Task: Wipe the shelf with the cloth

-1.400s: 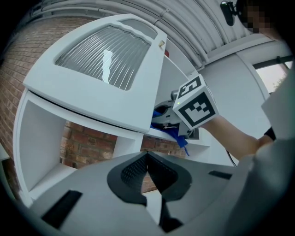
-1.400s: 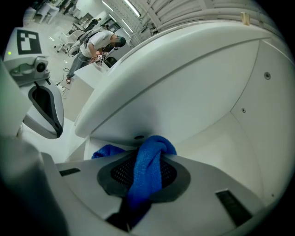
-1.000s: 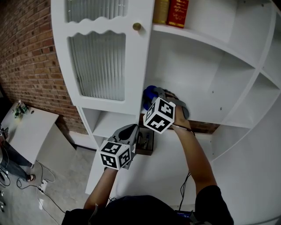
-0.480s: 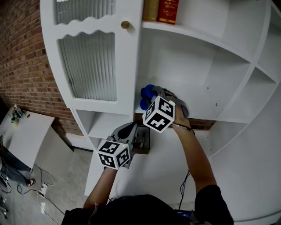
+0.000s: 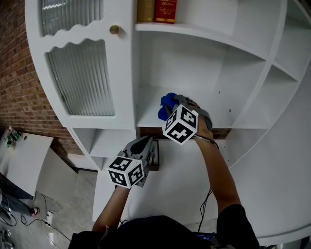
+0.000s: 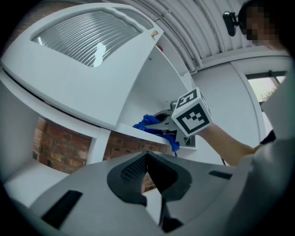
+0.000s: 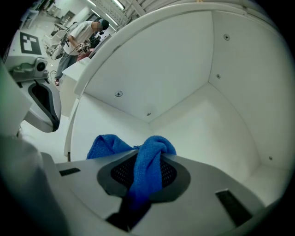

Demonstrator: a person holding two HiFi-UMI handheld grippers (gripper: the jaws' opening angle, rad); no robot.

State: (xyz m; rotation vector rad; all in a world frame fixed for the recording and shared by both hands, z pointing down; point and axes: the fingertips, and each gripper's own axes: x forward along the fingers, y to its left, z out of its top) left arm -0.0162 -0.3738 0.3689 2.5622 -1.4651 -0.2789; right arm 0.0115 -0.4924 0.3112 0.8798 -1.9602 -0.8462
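Cloth (image 7: 154,148), bright blue with a looped, towel-like weave, is bunched into a thick fold and pinched between the closed jaws of the right gripper (image 7: 145,169), with a second lobe spilling out to the left. In the head view it sits at the left end of the white shelf (image 5: 148,114), apparently pressed to the board, though the gripper hides the contact. The left gripper (image 6: 146,160) hangs lower, in front of the cabinet and below that shelf, its jaws together on nothing. A ribbed-glass door (image 5: 80,73) is just left of the shelf, and two books (image 5: 156,9) stand on the upper shelf (image 5: 209,36)
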